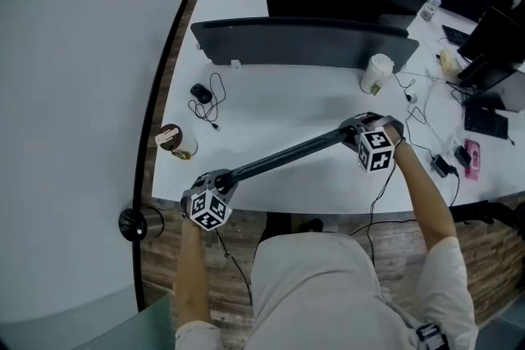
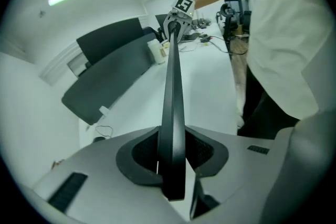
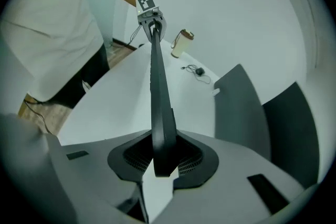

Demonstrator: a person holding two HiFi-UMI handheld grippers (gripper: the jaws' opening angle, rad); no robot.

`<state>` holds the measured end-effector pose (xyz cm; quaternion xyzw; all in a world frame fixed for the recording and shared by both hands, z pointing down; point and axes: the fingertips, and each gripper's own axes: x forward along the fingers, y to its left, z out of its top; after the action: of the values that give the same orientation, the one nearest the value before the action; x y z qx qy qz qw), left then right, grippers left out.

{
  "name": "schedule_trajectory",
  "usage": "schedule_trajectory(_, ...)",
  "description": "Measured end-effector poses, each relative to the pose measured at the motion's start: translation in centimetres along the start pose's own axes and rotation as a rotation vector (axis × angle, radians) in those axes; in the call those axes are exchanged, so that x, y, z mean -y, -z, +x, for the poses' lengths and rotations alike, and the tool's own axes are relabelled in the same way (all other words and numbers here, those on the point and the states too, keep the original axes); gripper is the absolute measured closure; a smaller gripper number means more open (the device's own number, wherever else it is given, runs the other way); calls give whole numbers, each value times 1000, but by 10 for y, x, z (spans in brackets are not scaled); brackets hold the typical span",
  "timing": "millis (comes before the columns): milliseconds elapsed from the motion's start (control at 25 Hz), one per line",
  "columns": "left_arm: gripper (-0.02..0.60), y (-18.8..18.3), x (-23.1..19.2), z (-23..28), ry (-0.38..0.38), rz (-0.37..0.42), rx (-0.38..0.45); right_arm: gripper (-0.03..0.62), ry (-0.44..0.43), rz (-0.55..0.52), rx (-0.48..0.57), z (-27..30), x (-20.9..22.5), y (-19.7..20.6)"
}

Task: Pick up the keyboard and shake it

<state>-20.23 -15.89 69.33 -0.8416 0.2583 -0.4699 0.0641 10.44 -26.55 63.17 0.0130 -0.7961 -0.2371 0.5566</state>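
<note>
**Keyboard held up at both ends**

The dark keyboard (image 1: 283,156) is off the white counter (image 1: 287,102), turned on edge and slanting from the person's lower left to upper right. The left gripper (image 1: 217,184) has its jaws narrowed tight on the thin left end, and the right gripper (image 1: 354,135) pinches the other end the same way. Beyond it stand a monitor (image 1: 303,41), a pale cup (image 1: 377,71) and a wired mouse (image 1: 201,93)

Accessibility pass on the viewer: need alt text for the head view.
A person holds a dark keyboard edge-on over a white desk, the left gripper and the right gripper each shut on one end. Farther back sit monitors, a white cup and a mouse.
</note>
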Motion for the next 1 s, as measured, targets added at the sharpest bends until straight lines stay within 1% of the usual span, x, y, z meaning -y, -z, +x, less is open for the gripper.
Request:
schedule_trajectory(80,468,-15,-15,-4,-155,-17,20,484,106,-138,-69,-32,43,-12)
schedule_trajectory(200,472,-40,-28,-8,-363,-69,49,480,272,-396,-207,-95,104,-38)
schedule_trajectory(320,476,-73,-48,-27,-557,-183,97,480,444,-646,-333,-161,147,-79)
schedule_trajectory(400,476,-92,-57,-38,-657,-241,128,480,533,-746,-367,-198,163,-108)
schedule_trajectory(520,476,-105,-59,-40,-739,-300,164,479,609,-761,-307,-237,166,-151)
schedule_trajectory(600,476,-118,-54,-48,-776,-331,207,471,659,-803,-330,-263,165,-164)
schedule_trajectory(640,476,-125,-51,-58,-802,-326,230,467,689,-816,-347,-276,163,-165)
schedule_trajectory(680,476,-130,-49,-71,-838,-304,247,467,722,-818,-356,-289,160,-165)
schedule_trajectory(760,474,-134,-53,-103,-912,-229,259,467,794,-792,-343,-310,149,-161)
schedule_trajectory(840,471,-139,-69,-132,-958,-151,248,470,874,-732,-320,-323,137,-151)
schedule_trajectory(920,466,-151,-87,-152,-978,-54,232,471,968,-641,-298,-328,124,-131)
schedule_trajectory(1000,465,-172,-103,-163,-960,96,211,473,1057,-512,-283,-325,108,-95)
